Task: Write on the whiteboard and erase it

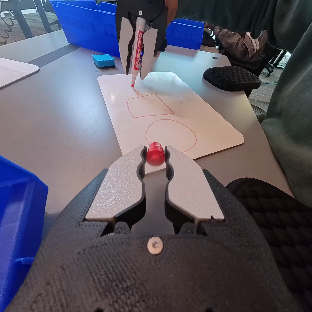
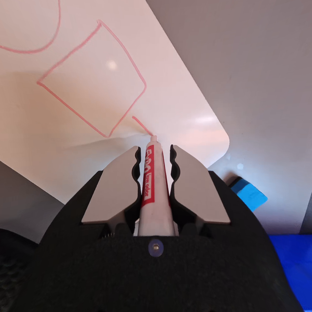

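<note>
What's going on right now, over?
Right gripper shut on marker, tip drawing on whiteboard. Left gripper shut on red cap. Eraser unused beside board. Nothing blocking.

Grey table (image 1: 55, 128), large blue bin (image 1: 87, 25) at its far side, another blue bin (image 1: 18, 211) at near left, black mesh chair armrest (image 1: 232, 78) beside the table edge, person's dark green sleeve (image 1: 290, 118) at right

The marker (image 2: 157, 211) I hold at the whiteboard (image 2: 84, 67) carries a red label (image 2: 148, 182) with white lettering along its barrel.
</note>
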Demonstrator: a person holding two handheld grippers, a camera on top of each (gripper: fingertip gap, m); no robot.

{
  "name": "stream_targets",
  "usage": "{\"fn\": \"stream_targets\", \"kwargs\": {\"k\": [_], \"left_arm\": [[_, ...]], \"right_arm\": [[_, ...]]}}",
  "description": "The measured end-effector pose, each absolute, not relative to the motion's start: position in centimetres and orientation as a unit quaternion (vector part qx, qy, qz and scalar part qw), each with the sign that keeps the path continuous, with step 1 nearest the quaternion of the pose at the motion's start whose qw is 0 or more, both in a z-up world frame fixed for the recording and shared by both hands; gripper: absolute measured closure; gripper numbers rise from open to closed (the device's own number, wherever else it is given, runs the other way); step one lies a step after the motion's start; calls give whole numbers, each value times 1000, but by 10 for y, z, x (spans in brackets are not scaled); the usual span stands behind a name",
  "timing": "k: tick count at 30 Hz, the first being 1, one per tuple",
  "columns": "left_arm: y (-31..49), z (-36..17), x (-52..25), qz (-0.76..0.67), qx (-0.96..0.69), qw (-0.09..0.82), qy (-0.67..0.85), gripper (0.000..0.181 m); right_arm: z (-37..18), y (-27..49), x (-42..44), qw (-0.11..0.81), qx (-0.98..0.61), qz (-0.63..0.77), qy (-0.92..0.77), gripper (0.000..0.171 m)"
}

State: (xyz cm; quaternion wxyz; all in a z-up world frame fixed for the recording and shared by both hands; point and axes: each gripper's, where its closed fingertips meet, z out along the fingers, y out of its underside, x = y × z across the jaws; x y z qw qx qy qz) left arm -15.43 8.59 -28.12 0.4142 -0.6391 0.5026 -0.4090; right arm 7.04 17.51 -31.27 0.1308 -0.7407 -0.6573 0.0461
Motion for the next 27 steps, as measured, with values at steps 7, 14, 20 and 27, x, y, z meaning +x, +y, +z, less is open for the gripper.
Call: {"fn": "stream_targets", "kwargs": {"k": [7,14,20,27], "left_arm": [[86,-281,-154,-408,-638,415,505,161],[86,-282,-154,-407,-638,414,506,161],[86,-282,-154,-407,-639,414,504,161],[86,-282,-154,-408,-639,413,505,161]], "right_arm": [[-317,177,60,137,-735,46,-662,137],[-317,177,80,124,-745,28,-655,137],[-317,176,87,125,-748,21,-651,137],[-316,145,75,106,-727,44,-677,137]]}}
